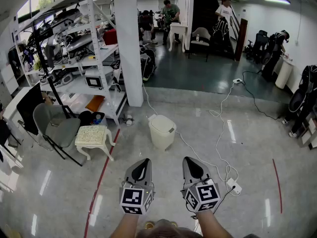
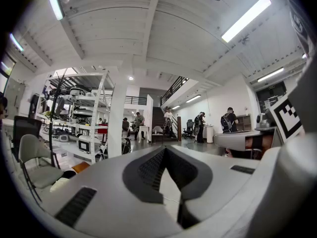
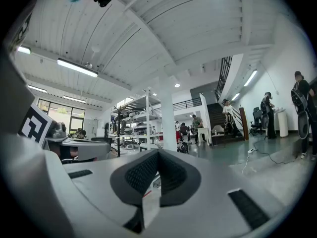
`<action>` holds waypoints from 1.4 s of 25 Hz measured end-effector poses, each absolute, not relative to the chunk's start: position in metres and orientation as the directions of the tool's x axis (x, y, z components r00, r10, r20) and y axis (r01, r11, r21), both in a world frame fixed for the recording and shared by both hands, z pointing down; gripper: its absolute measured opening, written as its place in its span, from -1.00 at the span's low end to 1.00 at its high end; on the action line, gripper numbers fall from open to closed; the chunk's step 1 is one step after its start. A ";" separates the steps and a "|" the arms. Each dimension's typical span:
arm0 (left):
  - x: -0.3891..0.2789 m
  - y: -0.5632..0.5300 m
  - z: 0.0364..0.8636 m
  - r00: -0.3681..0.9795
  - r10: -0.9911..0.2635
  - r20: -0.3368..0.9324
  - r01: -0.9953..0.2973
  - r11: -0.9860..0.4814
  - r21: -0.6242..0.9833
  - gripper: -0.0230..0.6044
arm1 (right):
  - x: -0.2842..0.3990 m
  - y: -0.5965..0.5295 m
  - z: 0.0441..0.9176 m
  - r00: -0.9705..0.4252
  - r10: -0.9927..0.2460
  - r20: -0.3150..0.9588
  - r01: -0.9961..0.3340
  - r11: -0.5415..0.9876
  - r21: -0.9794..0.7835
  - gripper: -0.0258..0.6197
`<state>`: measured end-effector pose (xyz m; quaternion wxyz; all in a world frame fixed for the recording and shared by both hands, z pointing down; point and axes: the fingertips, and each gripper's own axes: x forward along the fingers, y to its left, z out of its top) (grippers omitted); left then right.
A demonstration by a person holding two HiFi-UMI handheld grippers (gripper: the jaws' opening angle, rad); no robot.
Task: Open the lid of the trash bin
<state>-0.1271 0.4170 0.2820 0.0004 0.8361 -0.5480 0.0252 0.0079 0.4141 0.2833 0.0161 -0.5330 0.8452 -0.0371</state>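
Trash bin (image 1: 162, 133): cream, lid (image 1: 162, 121) down, on floor (image 1: 247, 152). Left claw (image 1: 143, 161), right claw (image 1: 188, 159) pressed together, empty, apart from bin.

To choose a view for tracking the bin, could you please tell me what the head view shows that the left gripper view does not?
Only the head view: the white plastic trash bin, lid down, on the floor, and a white power strip. Only the left gripper view: the white beamed ceiling with strip lights. Both: the left gripper, jaws shut and empty, the white square pillar and the metal shelving rack.
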 end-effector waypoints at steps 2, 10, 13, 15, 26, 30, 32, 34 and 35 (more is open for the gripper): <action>-0.123 0.418 0.282 0.399 -0.916 0.046 -0.916 -0.401 -0.026 -0.96 | 0.012 0.415 0.283 -0.430 -0.903 0.013 -0.900 0.427 -0.084 -0.90; -0.111 0.421 0.284 0.394 -0.917 0.058 -0.918 -0.396 -0.028 -0.96 | 0.022 0.420 0.276 -0.459 -0.888 -0.016 -0.884 0.458 -0.096 -0.90; -0.107 0.423 0.287 0.385 -0.921 0.058 -0.922 -0.387 -0.014 -0.96 | 0.030 0.424 0.278 -0.473 -0.881 -0.016 -0.876 0.472 -0.096 -0.90; -0.103 0.424 0.290 0.377 -0.924 0.058 -0.926 -0.378 -0.009 -0.96 | 0.039 0.427 0.280 -0.479 -0.878 -0.015 -0.873 0.478 -0.099 -0.90; -0.096 0.409 0.293 0.354 -0.934 0.044 -0.935 -0.354 0.017 -0.96 | 0.058 0.417 0.293 -0.492 -0.870 0.011 -0.867 0.489 -0.101 -0.90; -0.091 0.388 0.297 0.367 -0.930 0.037 -0.930 -0.366 0.024 -0.96 | 0.066 0.400 0.293 -0.479 -0.878 0.004 -0.874 0.477 -0.094 -0.90; -0.088 0.377 0.299 0.372 -0.928 0.040 -0.928 -0.371 0.030 -0.96 | 0.070 0.390 0.294 -0.473 -0.881 0.009 -0.877 0.470 -0.094 -0.90; -0.085 0.365 0.302 0.376 -0.925 0.042 -0.926 -0.375 0.033 -0.96 | 0.072 0.379 0.297 -0.470 -0.883 0.014 -0.880 0.466 -0.092 -0.90; -0.084 0.360 0.303 0.379 -0.925 0.043 -0.925 -0.377 0.034 -0.96 | 0.073 0.374 0.298 -0.469 -0.883 0.018 -0.880 0.465 -0.093 -0.90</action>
